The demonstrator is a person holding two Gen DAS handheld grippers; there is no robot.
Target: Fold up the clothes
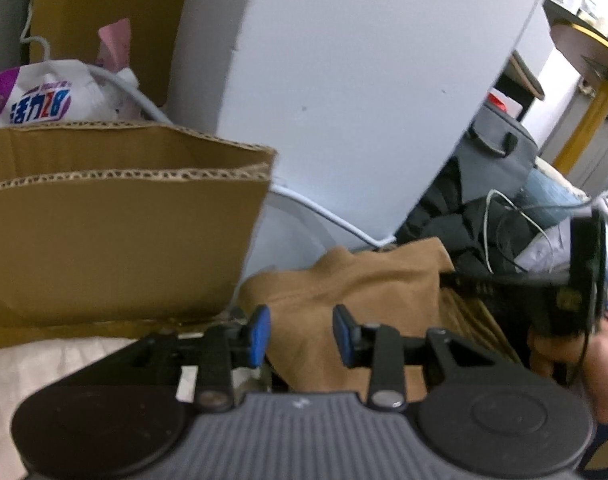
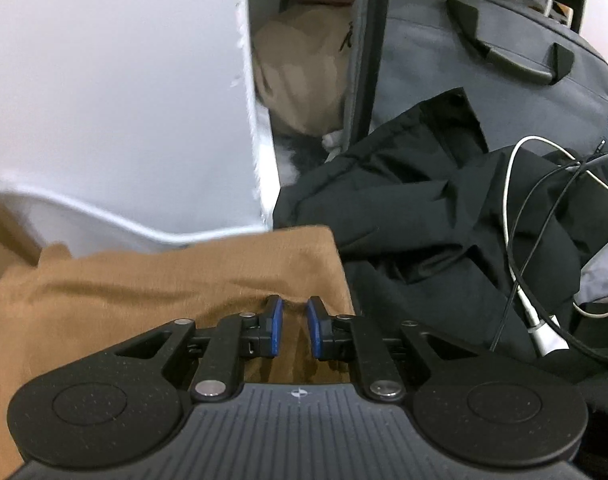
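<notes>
A tan-brown garment (image 1: 356, 280) lies crumpled on the surface ahead of me; it also fills the lower left of the right wrist view (image 2: 163, 280). My left gripper (image 1: 301, 334) is open, its blue pads apart just above the garment's near edge, holding nothing. My right gripper (image 2: 293, 330) is over the garment's right edge, its jaws narrowly apart with a fold of tan cloth between the blue pads; I cannot tell whether the cloth is pinched. The right gripper's body and the hand holding it show at the right of the left wrist view (image 1: 576, 292).
A cardboard box (image 1: 115, 216) stands to the left, a white panel (image 1: 344, 80) behind the garment. A black jacket (image 2: 444, 208) with cables (image 2: 512, 200) lies right of the garment, a grey bag (image 2: 484, 60) behind it. Cream cloth (image 1: 43, 364) covers the near left.
</notes>
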